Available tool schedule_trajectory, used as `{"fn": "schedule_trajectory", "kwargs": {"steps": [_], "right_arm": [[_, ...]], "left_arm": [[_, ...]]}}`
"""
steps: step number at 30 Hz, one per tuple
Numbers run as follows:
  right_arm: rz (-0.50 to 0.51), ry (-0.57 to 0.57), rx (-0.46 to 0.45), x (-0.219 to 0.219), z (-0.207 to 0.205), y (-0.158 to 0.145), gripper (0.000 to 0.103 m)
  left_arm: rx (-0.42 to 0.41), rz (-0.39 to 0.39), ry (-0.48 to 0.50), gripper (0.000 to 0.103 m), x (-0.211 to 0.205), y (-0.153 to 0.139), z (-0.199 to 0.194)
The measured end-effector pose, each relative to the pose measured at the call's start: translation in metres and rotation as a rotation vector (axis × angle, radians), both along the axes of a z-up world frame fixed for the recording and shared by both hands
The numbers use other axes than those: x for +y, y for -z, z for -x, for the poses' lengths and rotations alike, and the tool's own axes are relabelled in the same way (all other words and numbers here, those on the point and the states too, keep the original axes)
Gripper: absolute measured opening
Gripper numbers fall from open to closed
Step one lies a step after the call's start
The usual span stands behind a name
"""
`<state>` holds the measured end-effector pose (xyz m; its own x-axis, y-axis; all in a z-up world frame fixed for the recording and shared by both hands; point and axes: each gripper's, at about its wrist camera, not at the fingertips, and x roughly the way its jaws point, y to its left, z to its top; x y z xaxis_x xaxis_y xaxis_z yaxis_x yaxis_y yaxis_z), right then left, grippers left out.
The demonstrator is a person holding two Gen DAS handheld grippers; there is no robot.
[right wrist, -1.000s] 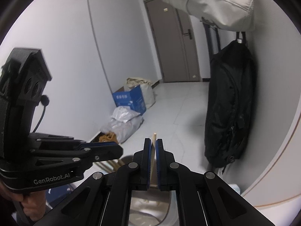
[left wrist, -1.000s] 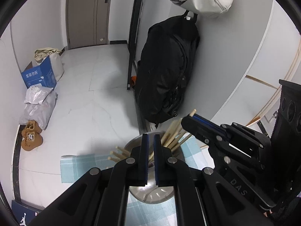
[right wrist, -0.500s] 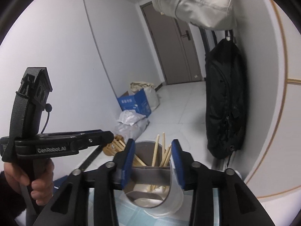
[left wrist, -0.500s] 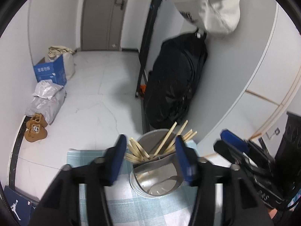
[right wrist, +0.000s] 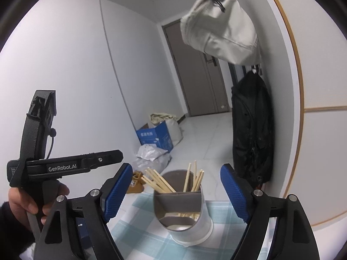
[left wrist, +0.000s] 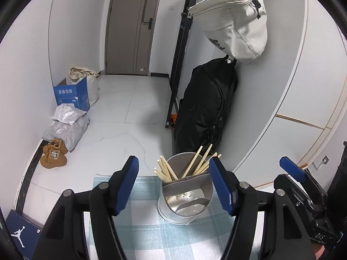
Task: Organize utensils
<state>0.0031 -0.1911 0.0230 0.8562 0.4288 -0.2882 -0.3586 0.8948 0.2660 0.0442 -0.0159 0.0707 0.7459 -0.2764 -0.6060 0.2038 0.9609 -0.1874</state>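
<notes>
Round metal holder [left wrist: 184, 197] with grey dividers stands near the far edge of the surface [left wrist: 138, 227], on its blue-white checked cloth; thin wooden chopsticks [left wrist: 195, 164] lean in its back compartments. Left gripper [left wrist: 176, 186] and right gripper [right wrist: 186, 192], ribbed blue pads, both opening, empty, flanking the holder without touching it.

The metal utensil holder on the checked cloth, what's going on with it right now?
A person holds two hand-held grippers in front of the round metal utensil holder standing on the blue checked cloth. Pale wooden chopsticks stand in its divided compartments. The left hand-held gripper and the right hand-held gripper have their jaws opening, with nothing gripped; neither touches the holder or the chopsticks.
</notes>
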Motion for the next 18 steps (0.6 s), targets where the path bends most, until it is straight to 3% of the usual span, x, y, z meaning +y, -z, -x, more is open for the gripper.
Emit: {"fn": "schedule_trajectory", "kwargs": {"steps": [8,18], "right_arm": [[0.005,0.010,-0.030,0.001,0.022,-0.006,0.088],[-0.003,0.037,-0.083,-0.003,0.055,-0.005,0.101]], "left_arm": [[-0.033,-0.019,-0.011,0.068,0.002,-0.005,0.023],[-0.130,-0.048,-0.060,0.077,0.009,-0.007,0.060]]}}
